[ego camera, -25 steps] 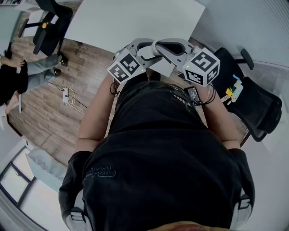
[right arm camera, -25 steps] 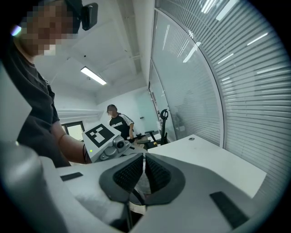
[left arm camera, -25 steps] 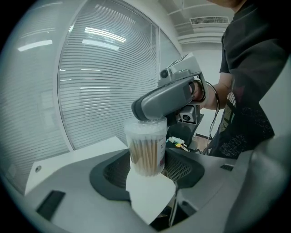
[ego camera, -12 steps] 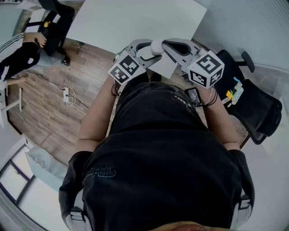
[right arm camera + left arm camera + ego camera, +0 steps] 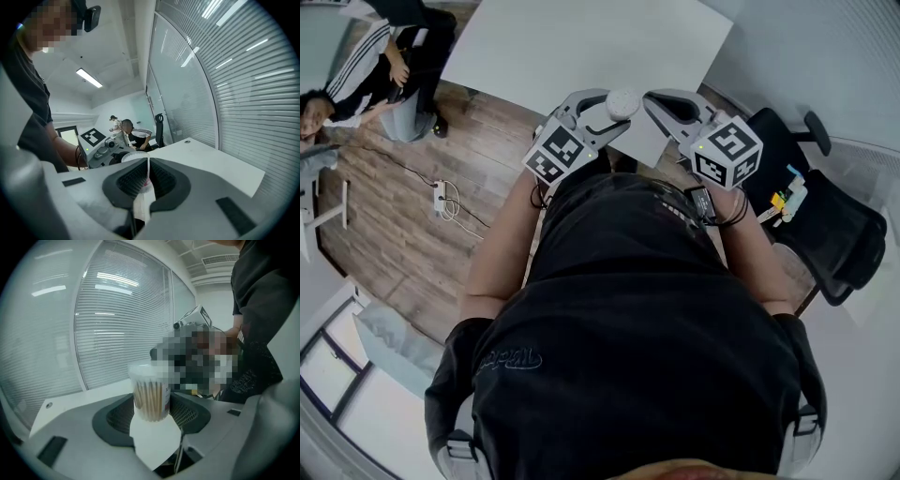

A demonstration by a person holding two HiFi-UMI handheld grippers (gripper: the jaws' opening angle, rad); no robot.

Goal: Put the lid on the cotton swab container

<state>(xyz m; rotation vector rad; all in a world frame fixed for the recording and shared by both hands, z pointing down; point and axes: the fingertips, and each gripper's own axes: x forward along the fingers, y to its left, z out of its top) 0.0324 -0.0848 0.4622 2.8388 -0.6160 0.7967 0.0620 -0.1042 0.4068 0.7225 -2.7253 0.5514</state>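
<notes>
Both tools are held up by the person's chest, right at the near corner of the white table (image 5: 581, 42). Open tabletop beyond, office chair (image 5: 839, 234) close on the right, wood floor (image 5: 403, 225) to the left. Left gripper (image 5: 151, 411): jaws wide, clamped on the cotton swab container (image 5: 150, 397), w/ swabs showing through its clear wall. Right gripper (image 5: 148, 169): jaws nearly together, pinching a thin pale edge, prob. the lid (image 5: 147, 185), but it's hard to make out. Container top is partly under mosaic.
</notes>
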